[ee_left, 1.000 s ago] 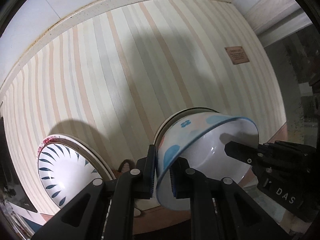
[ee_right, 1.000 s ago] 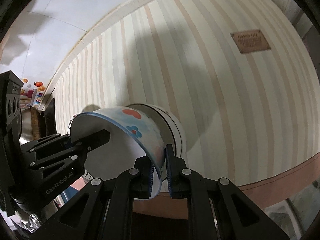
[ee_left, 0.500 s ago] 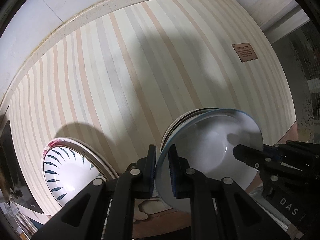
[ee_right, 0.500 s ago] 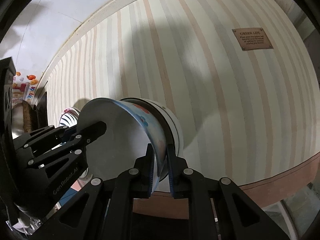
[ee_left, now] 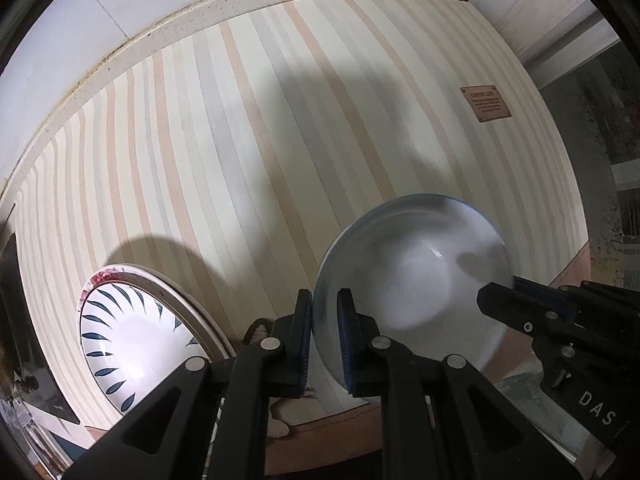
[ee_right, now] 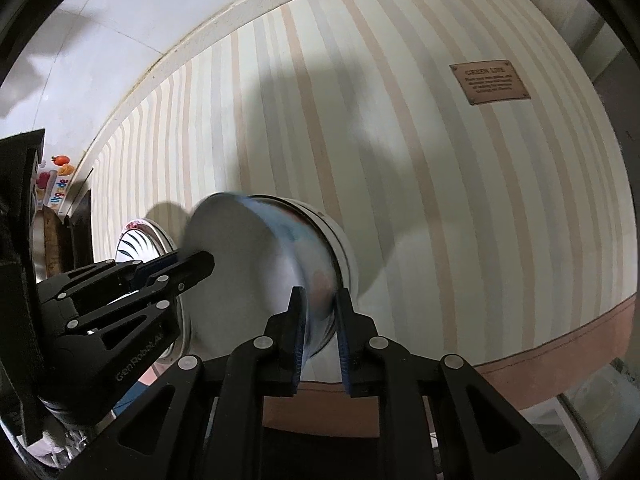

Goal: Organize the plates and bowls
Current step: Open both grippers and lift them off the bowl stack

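A white bowl [ee_left: 412,264] with a blue rim and painted outside is held at its rim from both sides. My left gripper [ee_left: 324,312] is shut on the near rim, one finger inside and one outside. My right gripper [ee_right: 320,308] is shut on the opposite side, with the bowl's wall [ee_right: 316,280] filling the gap between its pads. The bowl is blurred and sits in a plain white bowl [ee_right: 340,248] under it. The left view hides that lower bowl.
A plate with blue leaf marks [ee_left: 128,340] lies left of the bowls on the striped tablecloth [ee_left: 240,140]. A brown label [ee_right: 490,82] is sewn on the cloth at far right. The table's front edge [ee_right: 540,356] runs close below the grippers.
The bowl has tipped from tilted to mouth-up and sunk into the white bowl below. The right jaws stand slightly wider than before. Both grippers have stayed where they were.
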`<state>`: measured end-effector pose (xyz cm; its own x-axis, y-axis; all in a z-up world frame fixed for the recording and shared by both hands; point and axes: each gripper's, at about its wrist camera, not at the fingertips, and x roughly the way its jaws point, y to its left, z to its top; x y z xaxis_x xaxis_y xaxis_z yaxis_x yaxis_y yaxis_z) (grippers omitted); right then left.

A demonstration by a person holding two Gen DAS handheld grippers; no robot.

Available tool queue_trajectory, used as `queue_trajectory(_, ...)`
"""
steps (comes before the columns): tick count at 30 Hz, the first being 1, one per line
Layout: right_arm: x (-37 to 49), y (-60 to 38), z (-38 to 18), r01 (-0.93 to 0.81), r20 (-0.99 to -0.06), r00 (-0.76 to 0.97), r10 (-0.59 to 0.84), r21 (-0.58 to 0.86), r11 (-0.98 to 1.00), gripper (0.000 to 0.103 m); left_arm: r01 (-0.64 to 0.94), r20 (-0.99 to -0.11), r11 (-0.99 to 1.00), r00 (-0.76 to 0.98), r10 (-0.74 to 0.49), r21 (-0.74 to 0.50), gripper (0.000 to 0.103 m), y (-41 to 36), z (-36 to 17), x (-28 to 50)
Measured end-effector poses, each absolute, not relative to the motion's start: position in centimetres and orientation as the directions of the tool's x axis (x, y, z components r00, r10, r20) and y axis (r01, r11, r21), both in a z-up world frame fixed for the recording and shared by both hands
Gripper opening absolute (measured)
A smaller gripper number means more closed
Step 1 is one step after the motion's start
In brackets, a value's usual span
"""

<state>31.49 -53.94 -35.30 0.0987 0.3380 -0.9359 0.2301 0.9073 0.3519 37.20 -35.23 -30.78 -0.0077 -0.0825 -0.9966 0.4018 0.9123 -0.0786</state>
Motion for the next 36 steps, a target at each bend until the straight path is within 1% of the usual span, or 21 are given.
queue_trajectory(4,31.3,-54.3,-34.7,0.228,-0.936,0.11,0.335,0.352,0.908,0.017,0.405,-0.995,0.911,0.021,-0.097,-0.08,0.011,-35.3,-29.5,36.5)
queue_trajectory(8,30.3,-54.1,-33.1,0.21,-0.947,0.146,0.285,0.311,0.927,0.018,0.408,-0.988,0.909,0.075,-0.133,-0.091,0.012,-34.6,-26.3,35.1)
queue_trajectory(9,29.7,-54.0,-32.1,0.206,-0.95,0.165,0.263,0.294,0.933,0.021,0.405,-0.985,0.91,0.095,-0.141,-0.092,0.012,-34.3,-25.0,34.4)
queue_trajectory(10,29.2,-53.9,-31.5,0.203,-0.951,0.178,0.252,0.286,0.937,0.031,0.403,-0.983,0.91,0.112,-0.148,-0.092,0.016,-34.1,-24.1,33.9)
queue_trajectory(11,28.9,-53.8,-30.6,0.196,-0.951,0.199,0.236,0.275,0.941,0.038,0.402,-0.979,0.911,0.131,-0.159,-0.094,0.022,-33.8,-23.3,33.5)
queue_trajectory(13,27.6,-53.7,-28.4,0.19,-0.946,0.253,0.202,0.253,0.949,0.061,0.401,-0.97,0.912,0.171,-0.17,-0.089,0.027,-33.3,-21.7,32.4)
queue_trajectory(14,27.0,-53.6,-27.7,0.19,-0.944,0.268,0.193,0.248,0.95,0.067,0.404,-0.966,0.91,0.187,-0.181,-0.092,0.029,-33.1,-20.8,31.8)
queue_trajectory(15,26.3,-53.5,-26.7,0.19,-0.938,0.293,0.185,0.247,0.95,0.075,0.409,-0.962,0.908,0.199,-0.185,-0.09,0.031,-32.9,-20.2,31.3)
queue_trajectory(16,25.6,-53.4,-25.7,0.19,-0.932,0.314,0.181,0.249,0.95,0.078,0.412,-0.959,0.907,0.212,-0.188,-0.086,0.038,-32.7,-19.4,30.8)
queue_trajectory(17,24.9,-53.2,-24.8,0.186,-0.927,0.333,0.176,0.248,0.951,0.079,0.416,-0.954,0.905,0.228,-0.196,-0.087,0.049,-32.5,-18.6,30.3)
queue_trajectory(18,24.2,-53.0,-23.9,0.181,-0.924,0.343,0.169,0.241,0.953,0.082,0.418,-0.95,0.904,0.238,-0.204,-0.089,0.057,-32.2,-18.0,29.8)
queue_trajectory(19,23.8,-52.9,-23.3,0.179,-0.922,0.351,0.163,0.236,0.955,0.086,0.422,-0.943,0.902,0.255,-0.212,-0.089,0.073,-32.0,-17.2,29.3)
queue_trajectory(20,23.1,-52.7,-22.5,0.177,-0.919,0.364,0.154,0.23,0.957,0.087,0.423,-0.939,0.902,0.27,-0.212,-0.082,0.082,-31.8,-16.5,28.9)
queue_trajectory(22,21.9,-52.1,-21.0,0.168,-0.908,0.391,0.148,0.229,0.959,0.091,0.422,-0.93,0.903,0.297,-0.216,-0.075,0.085,-31.3,-15.2,28.3)
queue_trajectory(26,19.2,-51.2,-18.1,0.156,-0.885,0.446,0.135,0.226,0.961,0.094,0.413,-0.911,0.906,0.333,-0.243,-0.091,0.096,-29.9,-13.1,27.1)
queue_trajectory(33,15.4,-50.3,-14.4,0.161,-0.86,0.502,0.09,0.195,0.967,0.097,0.396,-0.887,0.912,0.376,-0.267,-0.106,0.097,-28.2,-10.7,24.8)
queue_trajectory(36,13.7,-50.3,-12.9,0.164,-0.844,0.532,0.074,0.189,0.968,0.098,0.401,-0.882,0.908,0.376,-0.283,-0.12,0.098,-27.9,-10.2,23.8)
